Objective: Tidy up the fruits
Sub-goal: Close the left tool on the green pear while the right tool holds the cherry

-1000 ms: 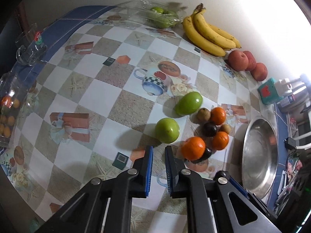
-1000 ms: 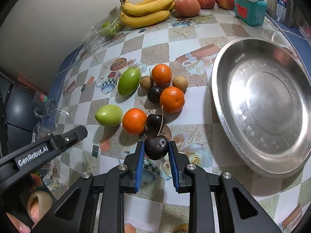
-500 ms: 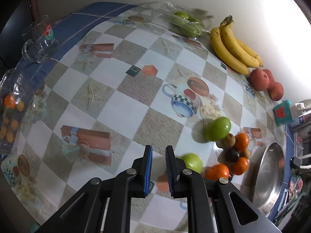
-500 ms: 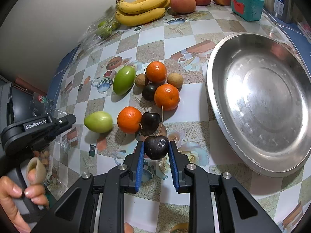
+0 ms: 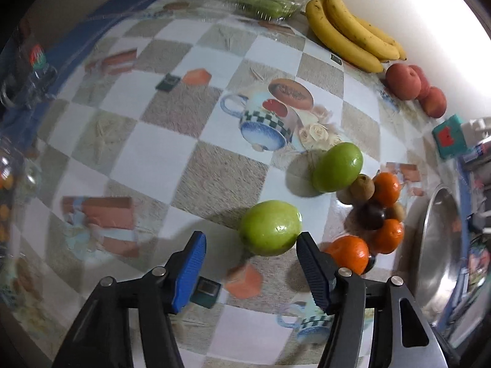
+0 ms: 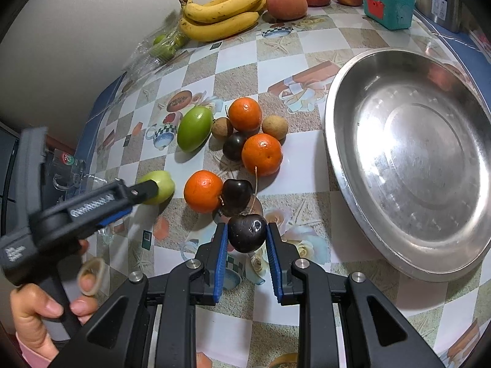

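A table covered with a checkered oilcloth [image 5: 196,181], printed with cups, roses and gift boxes, is standing against a pale wall. Along the wall a bunch of bananas [image 6: 224,15] is lying beside three reddish peaches [image 6: 287,3], with a teal box [image 6: 388,7] to their right and a clear plastic packet of green fruit [image 5: 264,0] to their left.

In the middle of the cloth a loose cluster of fruit is sitting: an oblong green fruit [image 6: 195,128], three oranges [image 6: 262,155], two small brown fruits [image 6: 274,127] and a dark plum [image 6: 233,145]. A second dark plum [image 6: 237,196] is touching the nearest orange. A wide steel bowl [image 6: 362,184] is sitting to the right of the cluster.

The right gripper [image 6: 247,239] is clamping a dark plum [image 6: 247,233] between its blue pads, just in front of the cluster and to the left of the bowl's rim.

The left gripper [image 5: 250,257] is holding its jaws spread wide, pointing at a round green fruit [image 5: 270,228] that is lying on the cloth slightly apart from the cluster. That fruit is sitting just beyond the fingertips, partly in the gap; its right side is close to the right finger, and whether they touch cannot be told. In the right wrist view a hand [image 6: 46,303] is gripping the left tool's handle at the lower left edge.
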`<state>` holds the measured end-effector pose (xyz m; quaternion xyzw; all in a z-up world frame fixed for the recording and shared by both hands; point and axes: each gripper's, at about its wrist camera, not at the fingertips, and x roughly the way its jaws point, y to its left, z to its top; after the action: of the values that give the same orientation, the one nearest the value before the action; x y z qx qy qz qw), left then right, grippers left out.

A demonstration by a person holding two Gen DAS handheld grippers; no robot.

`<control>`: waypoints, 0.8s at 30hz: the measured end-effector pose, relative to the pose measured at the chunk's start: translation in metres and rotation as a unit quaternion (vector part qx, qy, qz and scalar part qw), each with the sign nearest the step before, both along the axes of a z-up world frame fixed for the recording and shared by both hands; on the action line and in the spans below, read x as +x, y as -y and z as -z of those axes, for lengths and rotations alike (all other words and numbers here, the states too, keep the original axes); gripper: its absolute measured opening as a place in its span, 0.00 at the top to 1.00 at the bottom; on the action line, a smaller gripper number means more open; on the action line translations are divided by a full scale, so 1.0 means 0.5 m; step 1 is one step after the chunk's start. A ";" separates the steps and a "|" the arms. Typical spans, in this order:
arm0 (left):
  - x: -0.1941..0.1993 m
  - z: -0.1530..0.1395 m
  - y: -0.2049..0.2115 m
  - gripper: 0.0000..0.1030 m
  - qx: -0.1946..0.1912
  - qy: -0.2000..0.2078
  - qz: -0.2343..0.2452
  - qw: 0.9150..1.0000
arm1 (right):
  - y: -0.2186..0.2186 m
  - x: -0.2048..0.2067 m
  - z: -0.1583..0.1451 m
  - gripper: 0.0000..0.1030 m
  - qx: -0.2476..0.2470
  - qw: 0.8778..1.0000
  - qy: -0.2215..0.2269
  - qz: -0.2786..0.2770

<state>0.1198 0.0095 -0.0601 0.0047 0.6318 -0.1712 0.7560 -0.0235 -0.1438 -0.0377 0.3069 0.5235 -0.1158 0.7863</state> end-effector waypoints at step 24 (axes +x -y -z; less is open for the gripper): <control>0.017 -0.019 -0.011 0.40 -0.008 0.014 -0.019 1.000 | -0.002 0.002 0.009 0.75 0.005 1.000 -0.004 -0.006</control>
<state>0.1282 0.0150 -0.0504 -0.0107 0.6194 -0.1617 0.7682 -0.0224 -0.1430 -0.0421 0.3073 0.5287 -0.1098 0.7835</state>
